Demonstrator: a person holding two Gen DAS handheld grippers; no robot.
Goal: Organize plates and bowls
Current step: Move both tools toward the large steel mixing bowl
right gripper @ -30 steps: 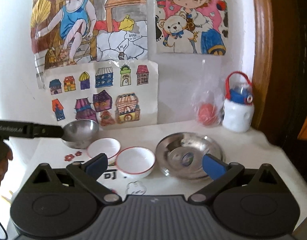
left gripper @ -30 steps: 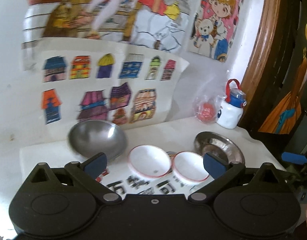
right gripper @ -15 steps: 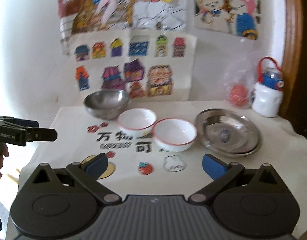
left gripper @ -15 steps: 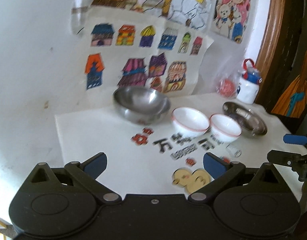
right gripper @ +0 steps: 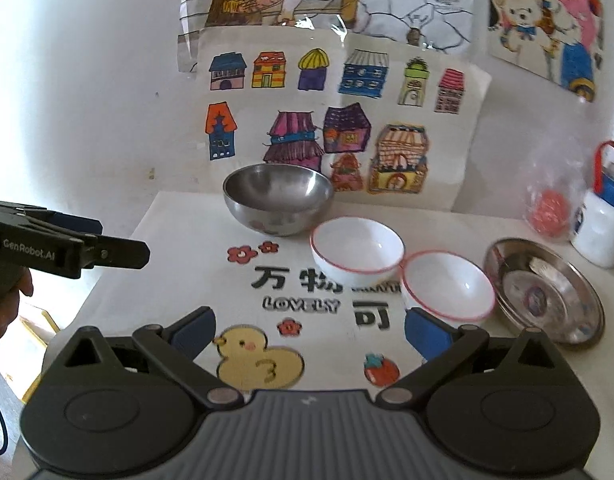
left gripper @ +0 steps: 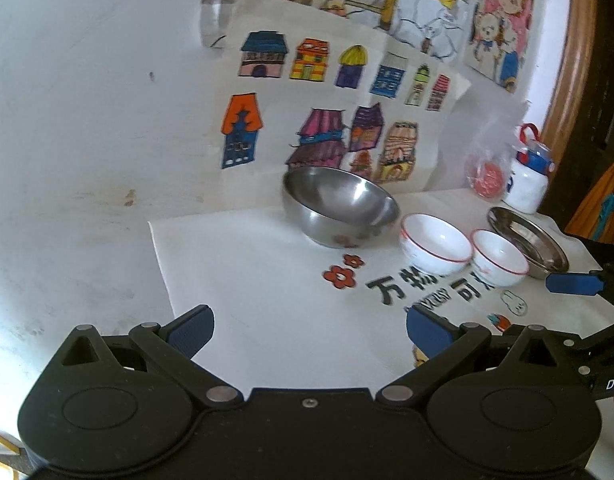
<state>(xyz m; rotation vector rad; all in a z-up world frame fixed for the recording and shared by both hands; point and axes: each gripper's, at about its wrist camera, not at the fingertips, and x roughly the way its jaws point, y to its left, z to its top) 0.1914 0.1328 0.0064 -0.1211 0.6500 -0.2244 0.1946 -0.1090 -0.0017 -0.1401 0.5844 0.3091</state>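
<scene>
A steel bowl [left gripper: 339,210] [right gripper: 278,198] stands at the back of the printed tablecloth. To its right two white bowls with red rims sit side by side, the nearer-left one [left gripper: 435,242] [right gripper: 357,250] touching the other [left gripper: 499,262] [right gripper: 447,284]. A shallow steel plate [left gripper: 527,244] [right gripper: 543,296] lies furthest right. My left gripper [left gripper: 310,328] hovers open over the cloth's left part, well short of the steel bowl. My right gripper [right gripper: 310,330] is open and empty above the duck print, in front of the white bowls.
A white bottle with a blue lid [right gripper: 603,224] and a plastic bag holding something red [right gripper: 547,208] stand at the back right by a wooden frame [left gripper: 571,60]. Drawings cover the wall. The table's left edge [right gripper: 107,280] lies below the left gripper.
Both grippers have drawn back from the bowls and shifted left, so more of the cloth and its duck print shows. The bowls and plate have not moved. Both stay open.
</scene>
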